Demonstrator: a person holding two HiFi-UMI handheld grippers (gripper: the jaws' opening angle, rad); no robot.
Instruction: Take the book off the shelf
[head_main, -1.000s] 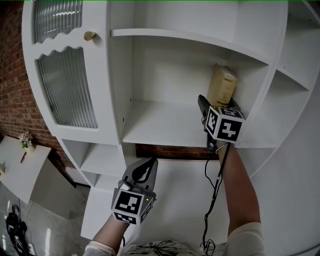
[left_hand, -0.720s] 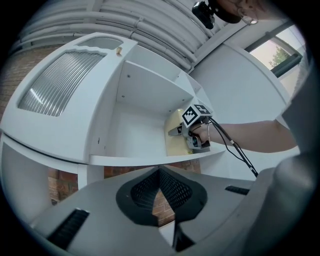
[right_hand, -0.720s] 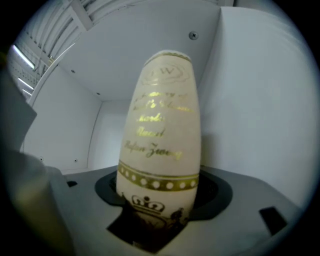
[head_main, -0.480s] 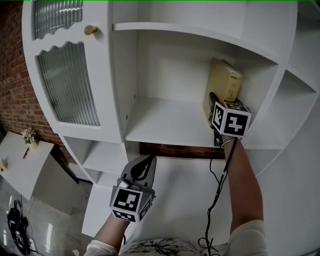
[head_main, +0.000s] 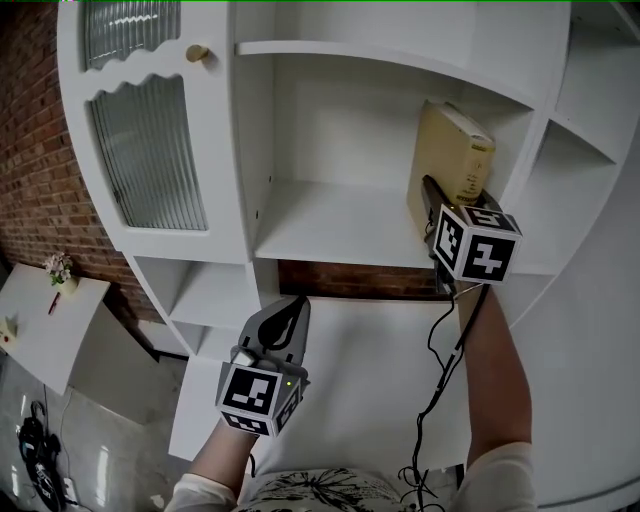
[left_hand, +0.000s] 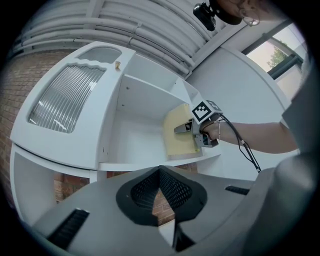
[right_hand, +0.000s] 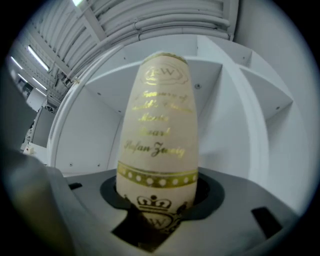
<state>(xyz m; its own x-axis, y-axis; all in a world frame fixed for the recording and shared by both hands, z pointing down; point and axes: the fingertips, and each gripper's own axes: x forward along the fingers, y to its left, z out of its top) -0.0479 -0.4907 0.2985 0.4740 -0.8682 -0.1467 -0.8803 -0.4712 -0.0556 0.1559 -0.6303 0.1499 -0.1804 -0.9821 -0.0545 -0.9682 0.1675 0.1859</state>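
Observation:
A cream book with gold lettering stands at the right end of the white shelf, against the compartment's side wall. My right gripper reaches in at its lower spine. In the right gripper view the spine fills the gap between the jaws, which are closing on it, and the pads touch both covers. The left gripper view shows the same book with the right gripper on it. My left gripper hangs below the shelf, shut and holding nothing.
The white cabinet has a ribbed-glass door with a brass knob on the left and small side compartments below. A brick wall stands behind. A black cable trails along my right arm.
My right gripper has pushed forward onto the book and its jaws have narrowed around the spine. The left gripper has stayed about where it was.

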